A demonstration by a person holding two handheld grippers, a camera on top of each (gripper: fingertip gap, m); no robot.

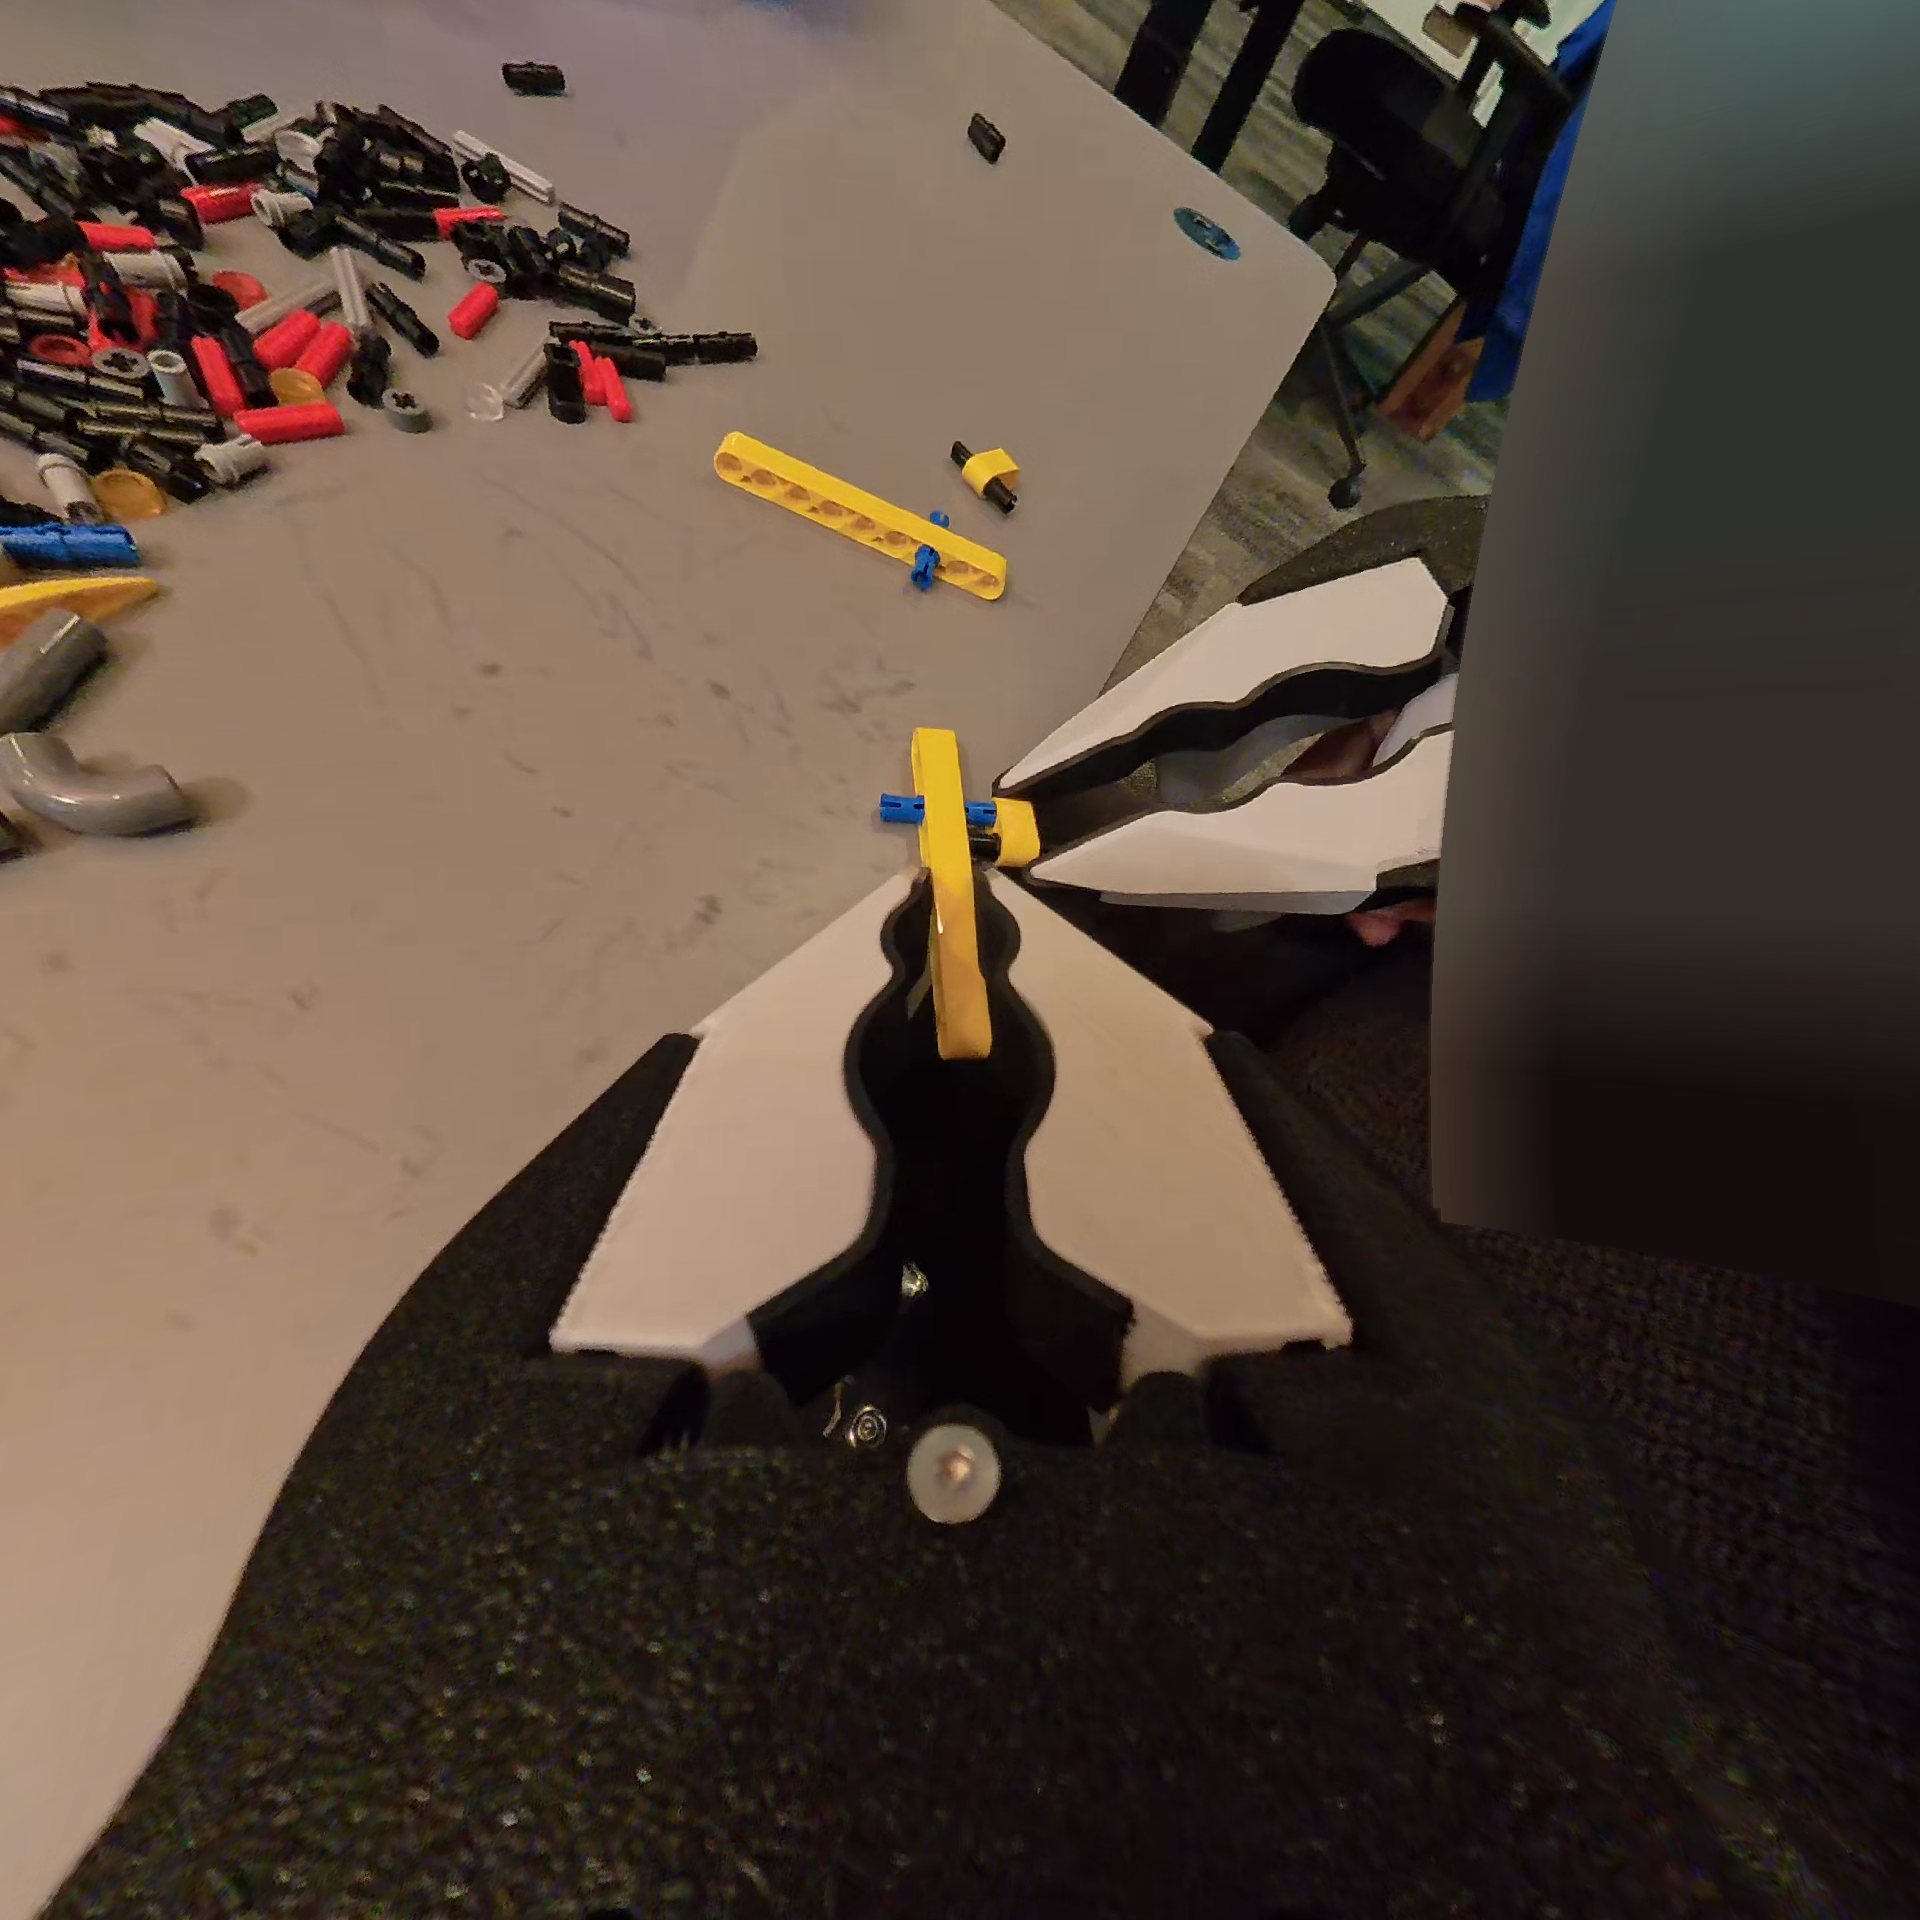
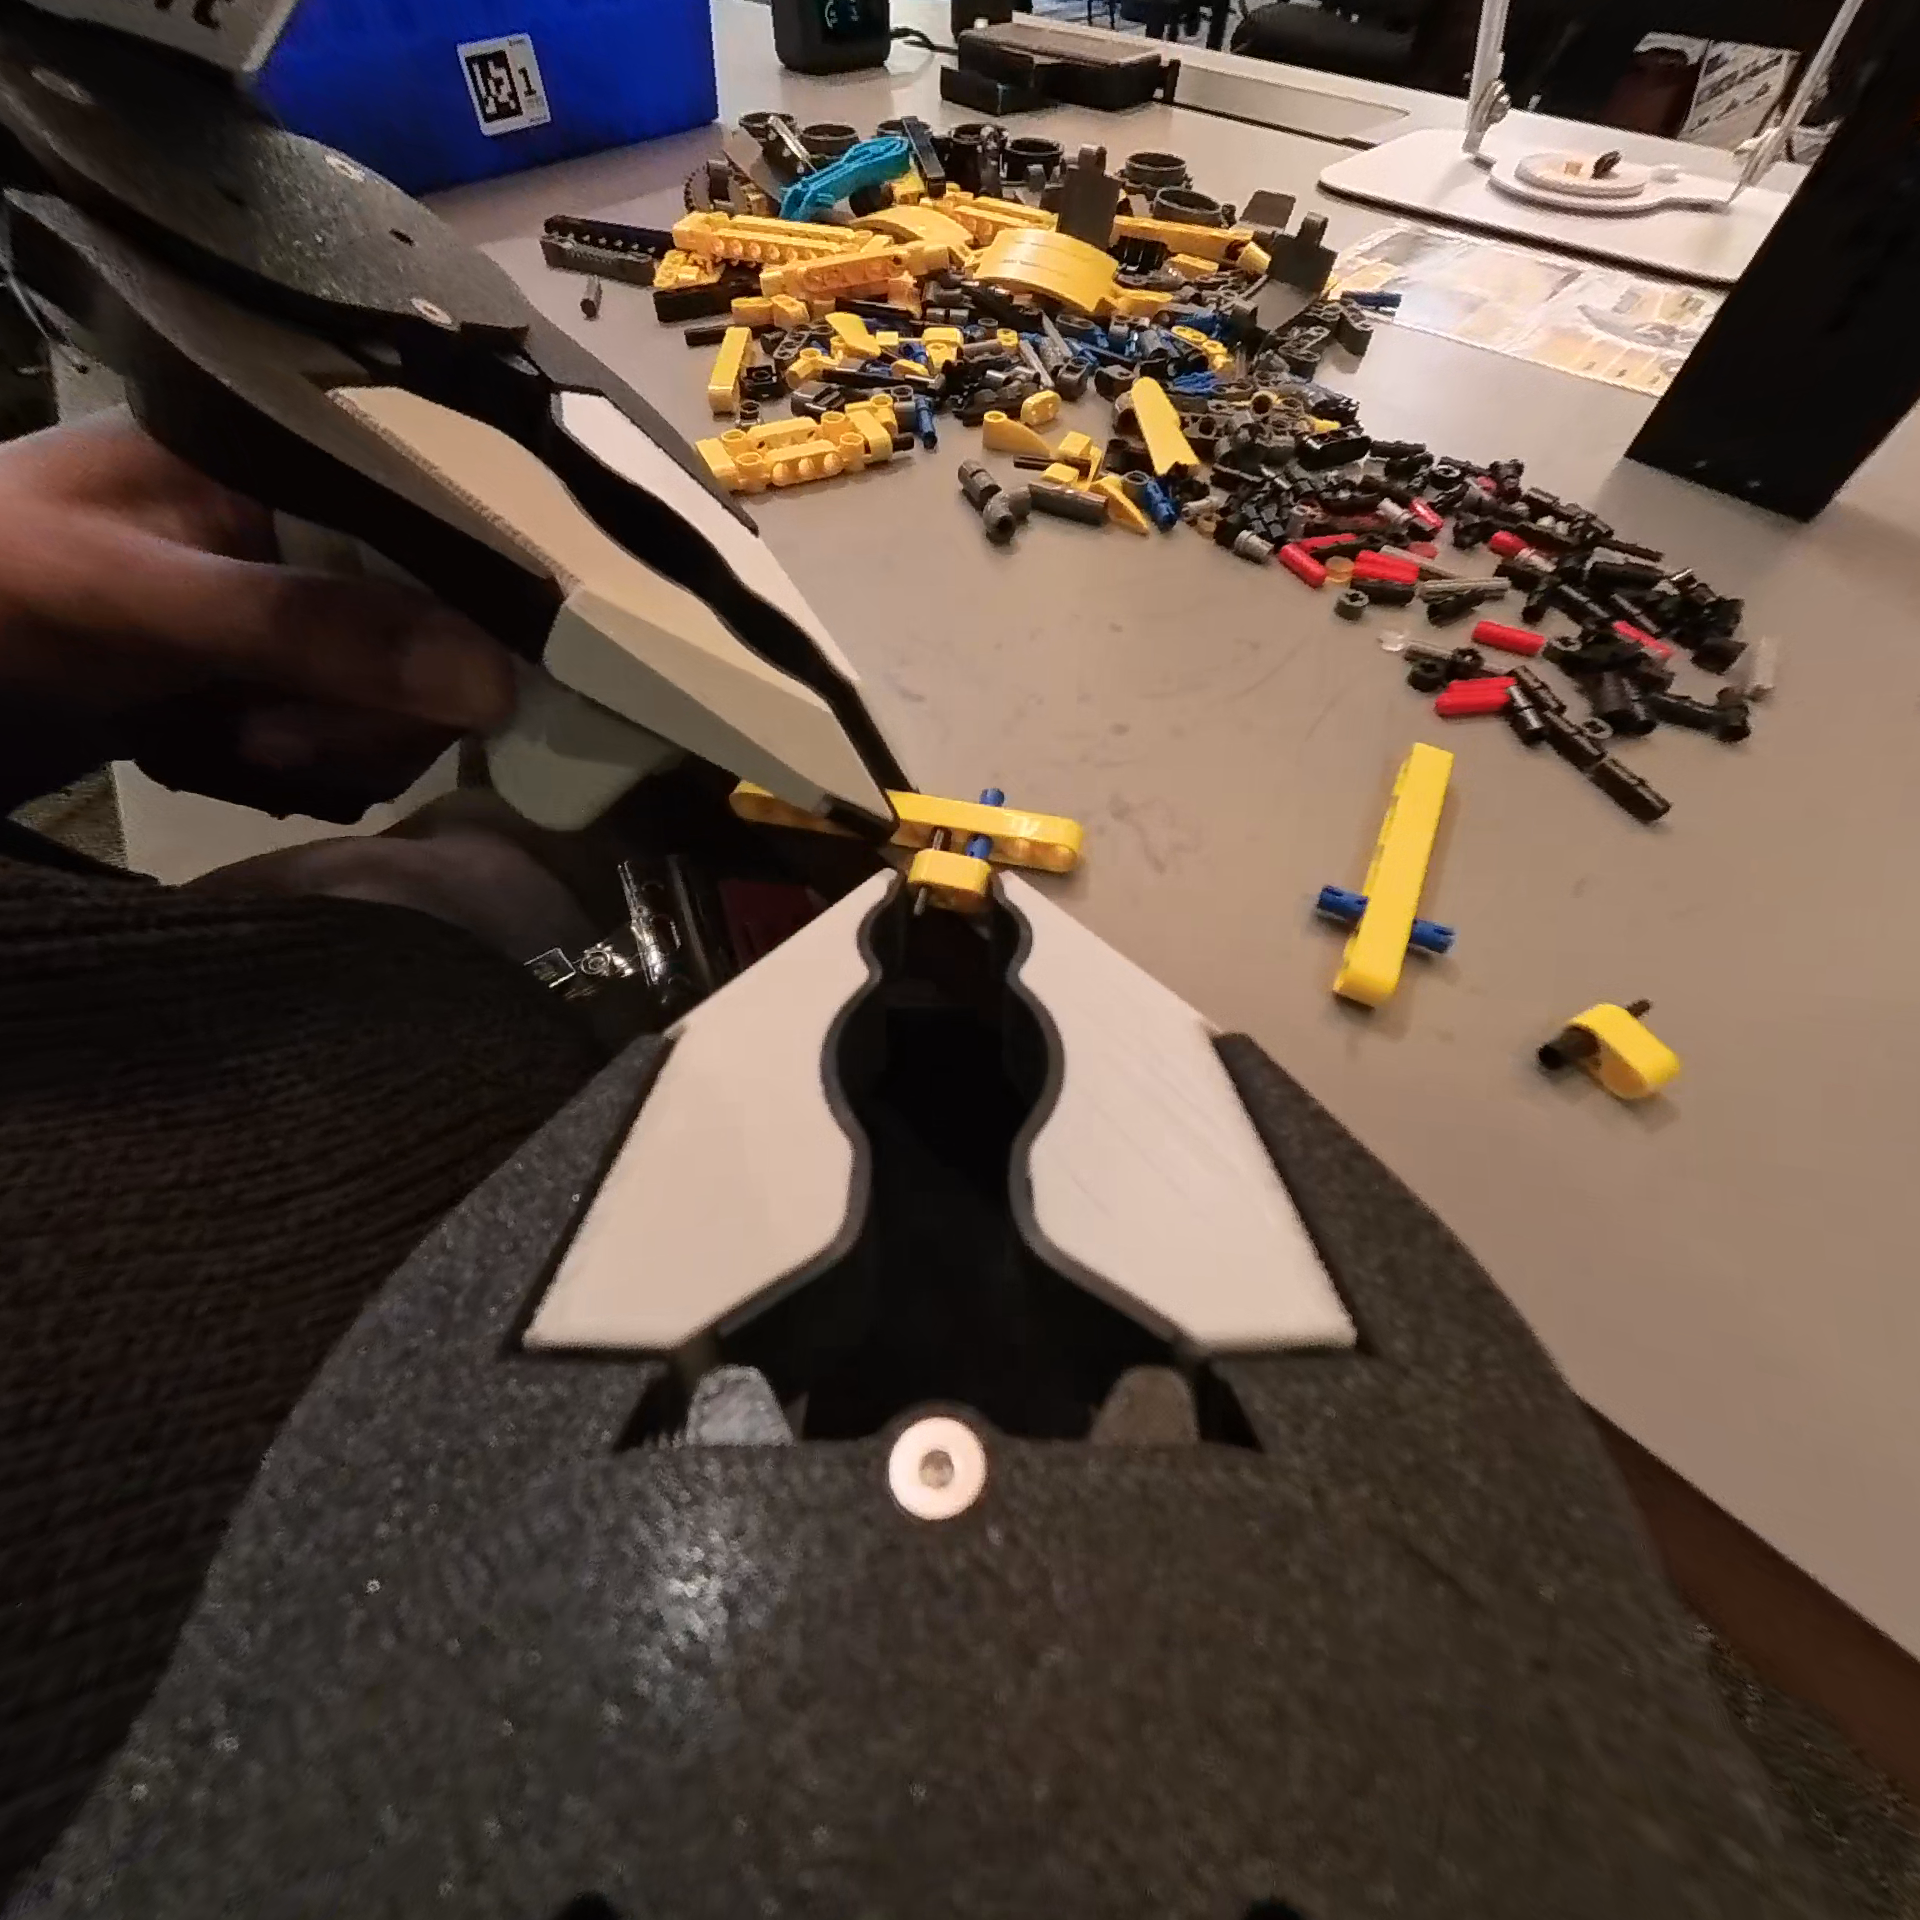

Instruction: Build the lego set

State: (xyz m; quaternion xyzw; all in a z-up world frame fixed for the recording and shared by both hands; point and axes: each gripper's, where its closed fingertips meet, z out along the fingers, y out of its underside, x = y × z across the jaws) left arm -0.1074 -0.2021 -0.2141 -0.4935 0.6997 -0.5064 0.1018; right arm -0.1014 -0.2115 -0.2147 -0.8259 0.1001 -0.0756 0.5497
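Observation:
My left gripper (image 1: 948, 878) is shut on a long yellow holed beam (image 1: 951, 935) and holds it above the table's near edge; a blue pin (image 1: 902, 808) sticks through the beam. My right gripper (image 2: 943, 878) is shut on a small yellow connector (image 2: 948, 871) with a black pin, pressed against the beam (image 2: 1023, 826) beside the blue pin. In the left wrist view the right gripper (image 1: 1013, 826) comes in from the right with the connector (image 1: 1016, 831). In the right wrist view the left gripper (image 2: 868, 816) comes in from the upper left.
A second yellow beam with a blue pin (image 1: 862, 514) (image 2: 1392, 883) and a second small yellow connector (image 1: 989, 473) (image 2: 1621, 1060) lie on the grey table (image 1: 520, 779). Piles of loose black, red and yellow parts (image 1: 208, 291) (image 2: 1039, 343) lie farther back. A blue box (image 2: 488, 83) stands at the back. The grippers are tip to tip, or close to it.

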